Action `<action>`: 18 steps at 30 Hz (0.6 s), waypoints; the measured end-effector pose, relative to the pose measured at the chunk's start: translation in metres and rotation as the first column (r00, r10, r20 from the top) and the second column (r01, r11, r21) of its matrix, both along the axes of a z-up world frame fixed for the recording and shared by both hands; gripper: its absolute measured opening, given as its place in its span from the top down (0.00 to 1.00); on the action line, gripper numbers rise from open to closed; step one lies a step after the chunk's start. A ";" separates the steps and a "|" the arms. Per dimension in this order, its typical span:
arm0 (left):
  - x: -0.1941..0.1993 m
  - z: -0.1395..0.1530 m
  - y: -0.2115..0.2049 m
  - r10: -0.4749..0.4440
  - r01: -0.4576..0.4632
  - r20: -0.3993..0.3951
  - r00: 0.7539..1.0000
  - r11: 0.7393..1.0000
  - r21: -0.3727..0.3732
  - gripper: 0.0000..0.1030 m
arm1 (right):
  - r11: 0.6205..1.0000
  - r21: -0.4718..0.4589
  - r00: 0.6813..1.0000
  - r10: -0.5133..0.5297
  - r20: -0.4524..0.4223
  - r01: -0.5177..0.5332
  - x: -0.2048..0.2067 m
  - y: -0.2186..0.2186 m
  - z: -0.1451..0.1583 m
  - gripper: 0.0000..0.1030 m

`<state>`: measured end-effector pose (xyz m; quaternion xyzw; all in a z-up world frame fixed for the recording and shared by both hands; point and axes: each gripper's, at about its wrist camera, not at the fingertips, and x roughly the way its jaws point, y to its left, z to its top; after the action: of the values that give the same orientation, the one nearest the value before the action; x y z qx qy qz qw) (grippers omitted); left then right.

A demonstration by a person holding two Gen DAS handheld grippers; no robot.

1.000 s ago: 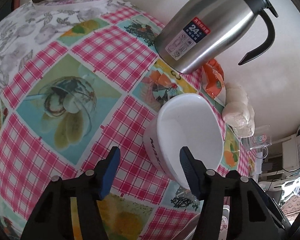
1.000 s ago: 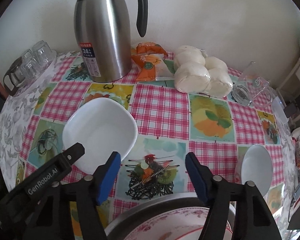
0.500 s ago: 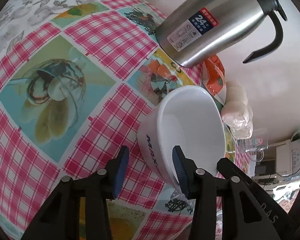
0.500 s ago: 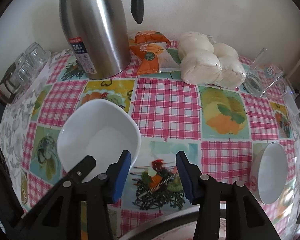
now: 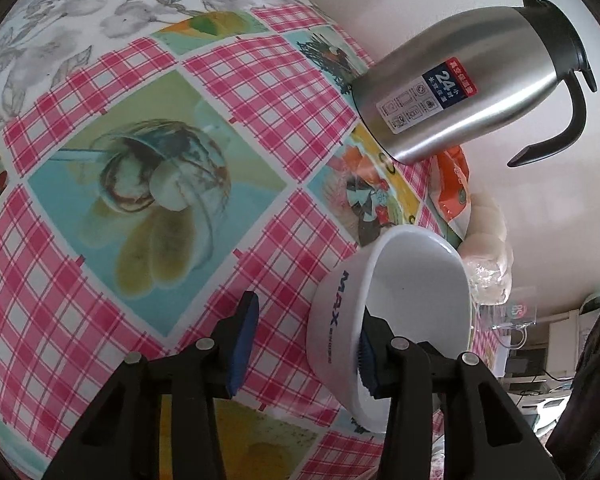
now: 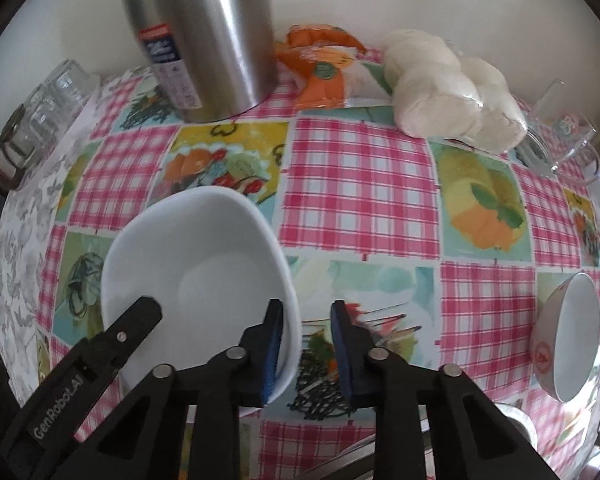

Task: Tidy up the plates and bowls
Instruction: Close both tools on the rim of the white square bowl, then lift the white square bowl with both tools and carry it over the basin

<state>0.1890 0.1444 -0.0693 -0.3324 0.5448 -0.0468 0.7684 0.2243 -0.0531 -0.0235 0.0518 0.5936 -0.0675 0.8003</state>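
We work at the white square bowl (image 6: 196, 276) marked MAX, sitting on the checked tablecloth (image 6: 360, 184) at 5 o'clock of the steel thermos (image 5: 468, 96). Left gripper (image 5: 304, 344) straddles its near wall, jaws moderately wide, 1 finger inside. Right gripper (image 6: 306, 354) straddles the opposite rim, jaws narrow but not clamped. Risk as we judge it: uneven closing from 2 sides tips or skids the glazed bowl. A second bowl (image 6: 568, 332) waits at 3 o'clock.

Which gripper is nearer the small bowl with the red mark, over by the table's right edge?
Right. The right gripper straddles the big white bowl's rim, with the small bowl off to its right. The left gripper straddles that big bowl's far rim, further away.
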 end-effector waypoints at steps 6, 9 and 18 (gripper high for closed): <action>-0.001 -0.010 0.003 -0.029 0.027 -0.014 0.999 0.994 -0.107 0.78 | 0.999 0.042 1.000 0.016 0.026 -0.018 -0.009 0.009 0.004 0.89; -0.004 -0.006 0.006 -0.033 0.031 -0.014 0.999 0.995 -0.099 0.83 | 0.998 0.041 0.998 0.043 0.046 -0.045 -0.014 0.017 0.009 0.89; -0.019 0.024 0.021 -0.042 0.045 0.030 0.999 0.996 -0.079 0.83 | 0.995 0.059 0.992 0.072 0.107 -0.079 -0.035 0.029 0.033 0.89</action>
<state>0.1699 0.1650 -0.0450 -0.3503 0.5385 -0.0900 0.7611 0.1897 -0.0237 0.0097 0.0582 0.5541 -0.0156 0.8303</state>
